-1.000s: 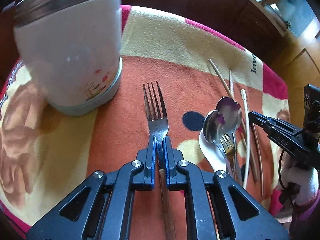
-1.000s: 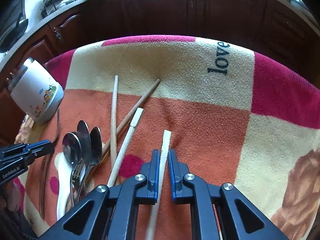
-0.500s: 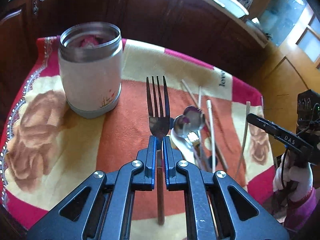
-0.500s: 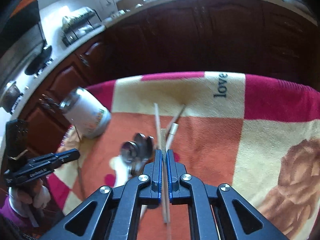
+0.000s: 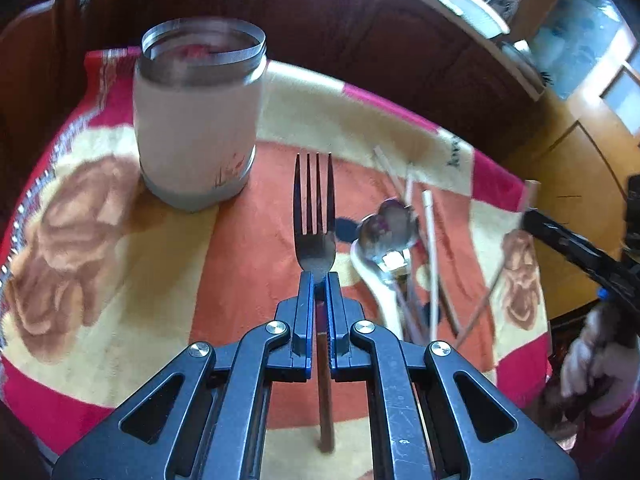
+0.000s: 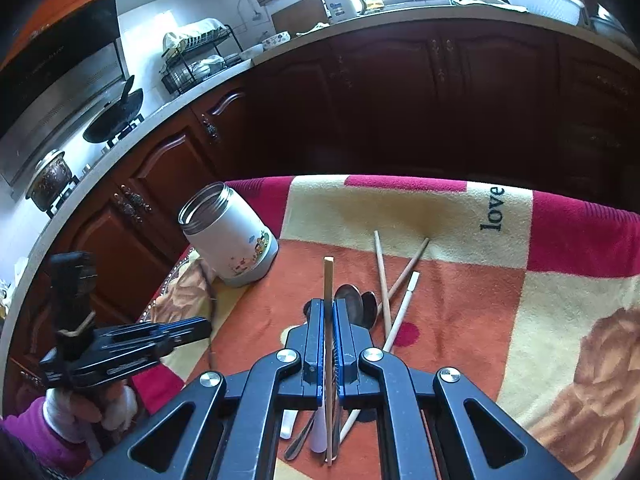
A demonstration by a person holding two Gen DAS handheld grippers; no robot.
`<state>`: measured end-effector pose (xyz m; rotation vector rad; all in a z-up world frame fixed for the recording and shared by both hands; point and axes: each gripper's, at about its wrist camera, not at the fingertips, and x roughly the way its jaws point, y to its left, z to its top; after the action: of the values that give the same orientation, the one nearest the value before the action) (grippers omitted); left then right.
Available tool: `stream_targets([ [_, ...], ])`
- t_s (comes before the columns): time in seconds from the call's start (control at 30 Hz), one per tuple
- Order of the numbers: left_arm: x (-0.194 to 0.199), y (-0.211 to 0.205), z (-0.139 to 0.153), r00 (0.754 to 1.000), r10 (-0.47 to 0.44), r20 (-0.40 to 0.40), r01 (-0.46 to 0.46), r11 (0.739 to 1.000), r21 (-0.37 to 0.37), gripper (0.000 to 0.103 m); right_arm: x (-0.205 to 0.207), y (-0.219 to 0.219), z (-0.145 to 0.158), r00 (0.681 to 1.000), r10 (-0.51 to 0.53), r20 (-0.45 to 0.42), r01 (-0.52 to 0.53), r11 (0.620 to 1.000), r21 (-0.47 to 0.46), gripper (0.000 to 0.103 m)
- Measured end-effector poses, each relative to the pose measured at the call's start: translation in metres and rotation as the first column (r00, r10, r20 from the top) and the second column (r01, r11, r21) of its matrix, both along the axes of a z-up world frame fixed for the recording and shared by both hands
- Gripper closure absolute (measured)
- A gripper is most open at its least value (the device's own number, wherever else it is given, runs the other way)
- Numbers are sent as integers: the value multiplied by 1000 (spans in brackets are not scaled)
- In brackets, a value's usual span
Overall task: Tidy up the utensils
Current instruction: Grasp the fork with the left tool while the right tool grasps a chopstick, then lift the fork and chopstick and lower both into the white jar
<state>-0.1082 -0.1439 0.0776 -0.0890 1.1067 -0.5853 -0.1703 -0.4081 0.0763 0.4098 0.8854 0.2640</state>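
My left gripper [image 5: 319,276] is shut on a metal fork [image 5: 314,216] at its neck; the tines point away and the brown handle hangs below, above the cloth. The white jar [image 5: 198,120] with a steel rim stands open to the upper left of the fork. My right gripper [image 6: 329,304] is shut on a pale chopstick [image 6: 328,280], held lifted over the pile. Spoons [image 6: 356,304], more chopsticks [image 6: 382,268] and a white spoon [image 5: 372,276] lie on the cloth. The jar [image 6: 232,240] sits left of the right gripper. The left gripper [image 6: 188,330] also shows at the left edge there.
A patterned red, orange and cream cloth [image 5: 120,260] covers the small table. Dark wooden cabinets [image 6: 400,100] stand behind it, with a kitchen counter, dish rack and stove above. A gloved hand [image 6: 76,412] holds the left gripper; another hand [image 5: 592,364] holds the right one.
Both grippers have risen from the cloth with the fork and the chopstick. The jar and the pile look smaller and farther away. The right view has tilted up to show the kitchen.
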Motion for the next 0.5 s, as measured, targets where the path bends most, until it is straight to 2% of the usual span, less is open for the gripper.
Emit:
stream_targets([
  [0.2,8,-12,-38,996,-20,-91,27,996,80,103,-4,-6,0,1000,-9,-9,9,1000,5,99],
  [0.33,4,-18,-40,996,-44,-75,56,985,161,103,-5,-11,2,1000,-12,-7,12,1000,12,99],
  [0.4,4,-16,-42,995,-39,-86,54,984,173,102,-5,-13,0,1000,-15,-10,15,1000,18,99],
  [0.43,5,-15,-43,995,-37,-89,52,982,180,97,-5,-14,-1,1000,-18,-12,19,1000,23,99],
  [0.47,6,-15,-43,996,-32,-86,48,981,190,84,-5,-14,-2,1000,-20,-13,20,999,26,99],
  [0.5,7,-16,-45,996,-29,-85,45,978,201,78,-5,-14,-2,1000,-19,-13,20,999,30,99],
])
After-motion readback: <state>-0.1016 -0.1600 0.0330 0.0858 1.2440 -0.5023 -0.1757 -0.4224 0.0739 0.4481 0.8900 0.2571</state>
